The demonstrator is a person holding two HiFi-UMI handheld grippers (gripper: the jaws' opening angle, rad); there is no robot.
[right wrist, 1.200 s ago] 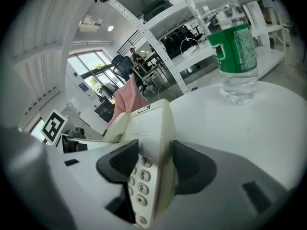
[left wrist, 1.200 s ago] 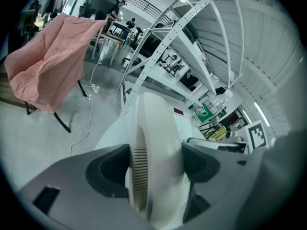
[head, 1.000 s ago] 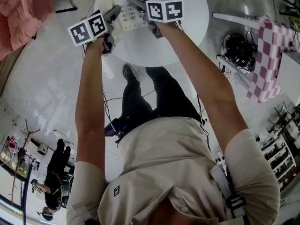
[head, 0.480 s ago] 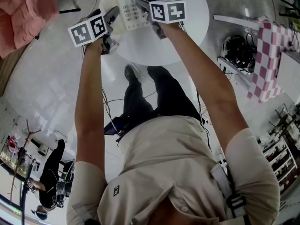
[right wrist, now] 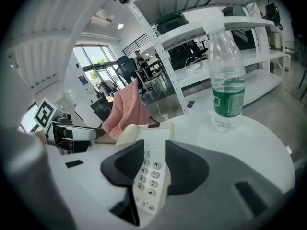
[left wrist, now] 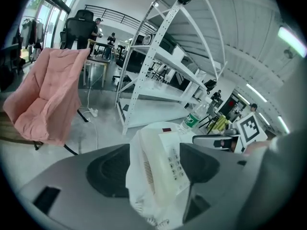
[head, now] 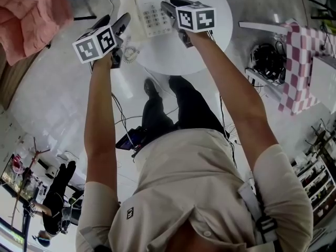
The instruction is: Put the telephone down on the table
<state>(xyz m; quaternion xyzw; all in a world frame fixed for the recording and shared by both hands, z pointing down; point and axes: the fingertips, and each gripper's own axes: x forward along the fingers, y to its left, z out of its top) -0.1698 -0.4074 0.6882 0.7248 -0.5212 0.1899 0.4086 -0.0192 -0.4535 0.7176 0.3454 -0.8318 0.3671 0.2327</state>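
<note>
A white push-button telephone (head: 149,16) hangs above the round white table (head: 210,30), carried between both grippers. My left gripper (head: 116,21) is shut on its handset side (left wrist: 160,169), and a coiled cord (head: 128,51) dangles beneath. My right gripper (head: 172,5) has just been closing its jaws, and the keypad edge of the telephone (right wrist: 152,176) stands upright between its pads, which press on it. Across the phone, the right gripper view shows the left gripper (right wrist: 72,131), and the left gripper view shows the right gripper (left wrist: 216,140).
A plastic water bottle with a green label (right wrist: 228,85) stands on the table's far side. A pink padded chair (left wrist: 48,95) and a white shelf rack (left wrist: 158,75) stand beyond the table. A checked cloth (head: 299,67) hangs at the right.
Both grippers have risen with the telephone and come closer to the head camera. The coiled cord now hangs free under the left gripper.
</note>
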